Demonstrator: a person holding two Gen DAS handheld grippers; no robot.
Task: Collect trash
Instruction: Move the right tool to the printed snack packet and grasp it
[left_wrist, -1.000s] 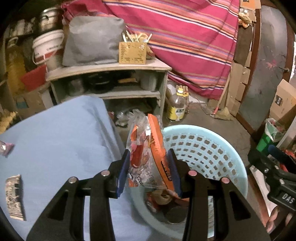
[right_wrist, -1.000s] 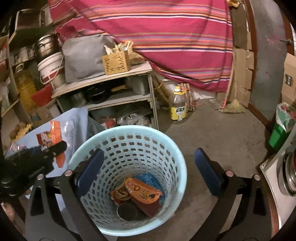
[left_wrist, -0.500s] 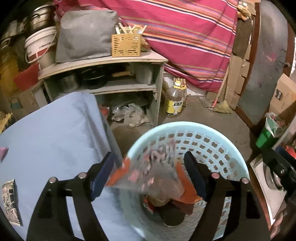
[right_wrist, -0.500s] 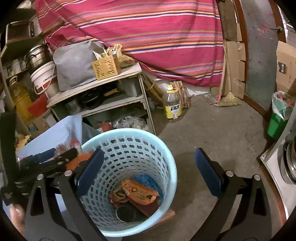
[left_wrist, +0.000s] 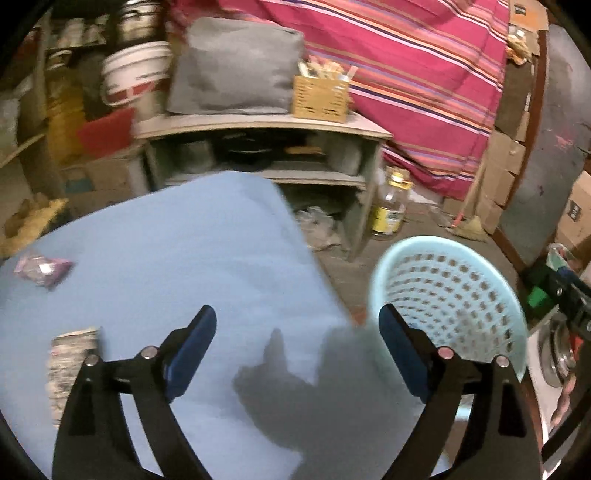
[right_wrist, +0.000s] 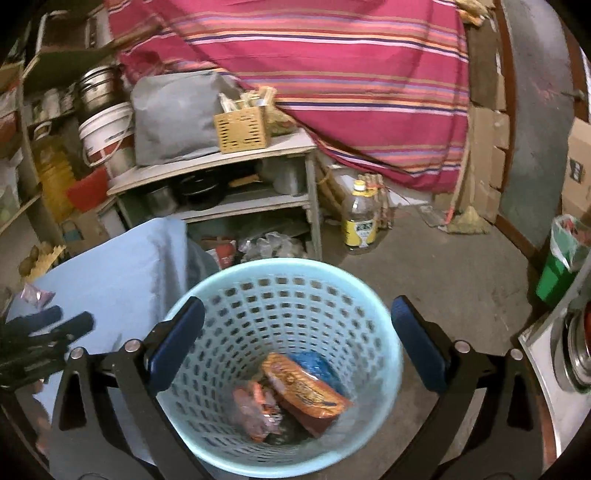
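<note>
Both grippers' fingers apart: left gripper (left_wrist: 297, 350) over table (left_wrist: 166, 258); right gripper (right_wrist: 297, 343) above basket (right_wrist: 388, 332).

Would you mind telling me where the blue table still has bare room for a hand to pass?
The blue cloth-covered table is bare across its middle, between the purple wrapper and grey printed wrapper at its left and the light blue perforated plastic basket past its right edge. The open left gripper hovers there. The basket floor is crowded with wrappers.
</note>
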